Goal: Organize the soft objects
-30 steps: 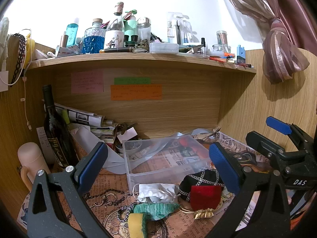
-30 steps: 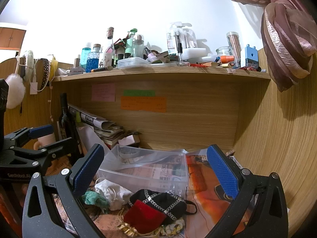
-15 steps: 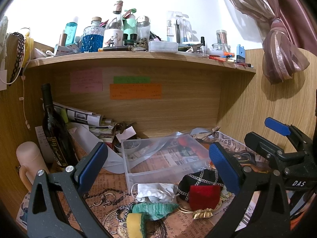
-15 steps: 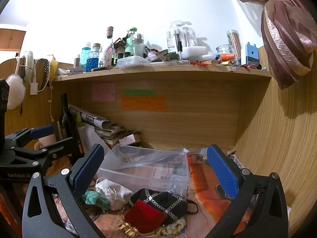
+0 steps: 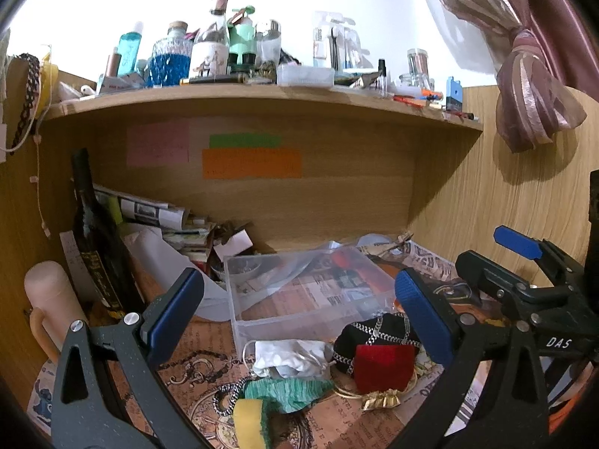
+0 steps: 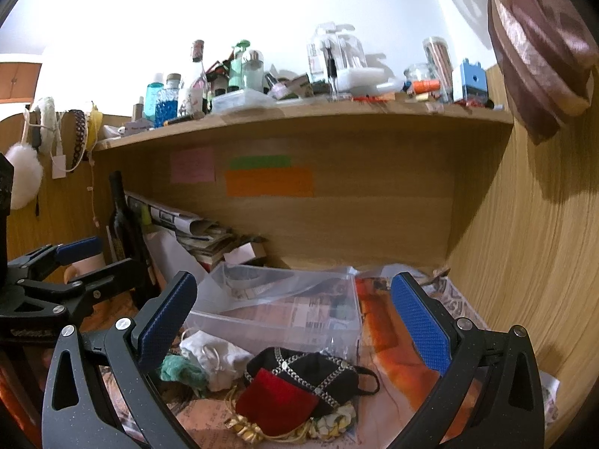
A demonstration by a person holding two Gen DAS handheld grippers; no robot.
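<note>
A pile of soft things lies on the patterned desk mat in front of a clear plastic bin [image 5: 299,292] [image 6: 284,307]: a black chain-trimmed mask [image 5: 378,333] [image 6: 322,370], a red soft piece [image 5: 382,366] [image 6: 277,404], a crumpled white cloth [image 5: 288,353] [image 6: 213,355], a green cloth [image 5: 295,393] [image 6: 179,368] and a yellow sponge [image 5: 249,422]. My left gripper [image 5: 299,310] is open and empty, above the pile. My right gripper [image 6: 294,310] is open and empty, to the right of the left one.
A dark wine bottle [image 5: 97,239], a pink mug [image 5: 48,310] and stacked papers [image 5: 161,220] stand at the back left. A shelf [image 5: 262,93] crowded with bottles runs overhead. A wooden side wall [image 6: 524,262] closes the right. A gold ribbon [image 5: 380,400] lies by the pile.
Both grippers have barely shifted; the view has drifted slightly. Nothing was taken hold of or moved.
</note>
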